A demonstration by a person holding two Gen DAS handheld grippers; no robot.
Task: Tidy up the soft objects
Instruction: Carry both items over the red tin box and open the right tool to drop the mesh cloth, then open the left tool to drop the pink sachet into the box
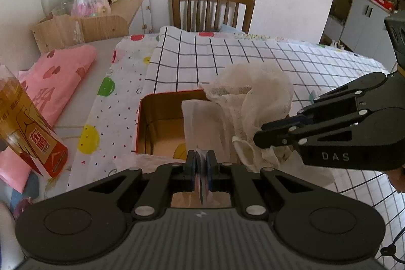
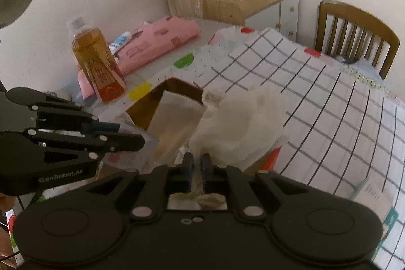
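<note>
Your right gripper (image 2: 197, 163) is pinched tight on the cream mesh cloth (image 2: 240, 118), which billows over the right edge of the open tin box (image 1: 144, 118) near you. It looks light, limp and snag-prone, so grip bunched folds, not a single layer. Your left gripper (image 1: 201, 163) is closed on a thin printed sheet (image 1: 202, 184), perhaps a wrapper. Legible: "DAS", "GenRobot.AI"; the bottle (image 2: 97, 62) label stays unreadable.

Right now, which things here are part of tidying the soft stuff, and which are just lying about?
In the job: white mesh cloth, open box, thin plastic piece, left gripper, right gripper.
Lying about: orange bottle, pink fabric, wooden chair, checked cloth.
</note>
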